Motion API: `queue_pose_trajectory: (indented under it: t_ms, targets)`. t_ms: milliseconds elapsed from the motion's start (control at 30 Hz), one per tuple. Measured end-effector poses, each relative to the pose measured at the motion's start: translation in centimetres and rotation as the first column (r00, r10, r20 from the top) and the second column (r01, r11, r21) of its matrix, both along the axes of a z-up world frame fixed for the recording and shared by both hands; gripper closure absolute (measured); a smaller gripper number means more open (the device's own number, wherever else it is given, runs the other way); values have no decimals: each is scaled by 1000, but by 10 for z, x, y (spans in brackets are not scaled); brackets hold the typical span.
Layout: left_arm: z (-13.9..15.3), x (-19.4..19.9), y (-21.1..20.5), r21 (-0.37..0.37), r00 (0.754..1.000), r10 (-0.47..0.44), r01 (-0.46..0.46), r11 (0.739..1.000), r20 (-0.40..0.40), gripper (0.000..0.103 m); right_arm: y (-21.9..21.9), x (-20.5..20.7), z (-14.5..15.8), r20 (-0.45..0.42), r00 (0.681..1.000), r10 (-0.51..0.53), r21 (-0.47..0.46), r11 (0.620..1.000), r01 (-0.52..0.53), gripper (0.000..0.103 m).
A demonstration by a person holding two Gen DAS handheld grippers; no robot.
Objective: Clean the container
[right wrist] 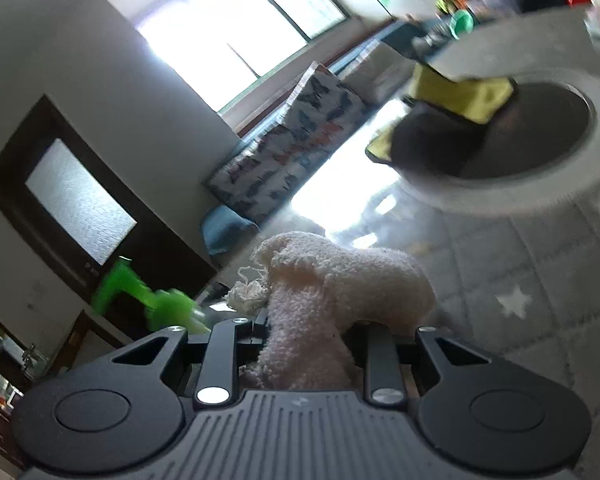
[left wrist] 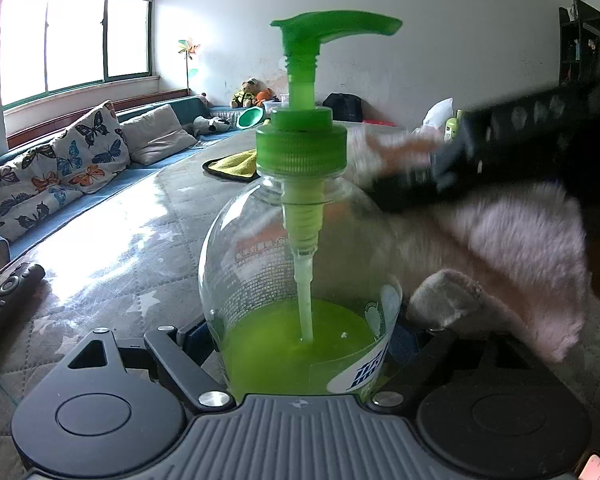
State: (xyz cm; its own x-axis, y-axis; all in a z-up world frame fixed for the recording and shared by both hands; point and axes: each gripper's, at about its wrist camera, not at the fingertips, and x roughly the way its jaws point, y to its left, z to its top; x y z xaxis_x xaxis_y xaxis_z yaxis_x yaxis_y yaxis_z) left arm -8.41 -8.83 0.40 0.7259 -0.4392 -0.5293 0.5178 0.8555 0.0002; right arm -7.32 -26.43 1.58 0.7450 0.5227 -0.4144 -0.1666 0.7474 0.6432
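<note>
Left tongs [left wrist: 304,344] pinch the lower body of a clear pump bottle [left wrist: 300,264], which stands upright on the quilted grey counter [left wrist: 112,264], close to the near edge in the left wrist view. The bottle holds green liquid [left wrist: 292,344] in its bottom third; green pump head [left wrist: 332,28] and screw collar [left wrist: 301,148] on top, nozzle pointing to the right of that view. A white label [left wrist: 364,368] shows low on the bottle's right side, print too curved to read. Right tongs [right wrist: 304,344] are clamped on a pale pink fluffy cloth [right wrist: 320,300]; in the left wrist view the same cloth [left wrist: 520,252] is blurred and lies against the right shoulder of the bottle, with the dark body of the right tool above it. In the right wrist view, tilted and blurred, the green pump head [right wrist: 140,300] appears low left of the cloth. A roll of white tape [right wrist: 540,140] is seen large at upper right of that view; what it rests on cannot be told. A yellow cloth [left wrist: 236,164] with dark edging lies farther back on the counter, behind the bottle. A black remote [left wrist: 4,300] sits at the counter's left edge. Beyond: a blue bench seat with butterfly-print cushions [left wrist: 60,168] under a bright window [left wrist: 76,36].
</note>
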Motion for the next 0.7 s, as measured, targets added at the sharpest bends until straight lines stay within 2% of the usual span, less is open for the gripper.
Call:
queue_pose_trajectory:
  t_ms: [100,167,300,367,500,700]
  targets:
    - [0,-1,0,-4,1000,1,-1,1000,-5,15,-1,0,-6,-17,1000,14,-44,999,-14,78]
    - [2,-2,2,-22,1000,-4,4,1000,-7,15,-1,-4,-4,-14,1000,28,-82,996,-29,73]
    - [6,-4,6,-1,999,-23,23,1000,40,15,2,-13,5,10,998,56,-208,977,-53,70]
    - [11,-6,6,-5,998,-25,26,1000,52,15,4,-16,9,20,997,70,-267,962,-63,66]
    - [24,-9,8,-43,997,-24,28,999,73,14,9,-28,12,32,995,93,-362,929,-75,65]
    - [24,2,-4,-2,999,-31,31,1000,37,15,23,-47,13,59,990,128,-454,887,-88,69]
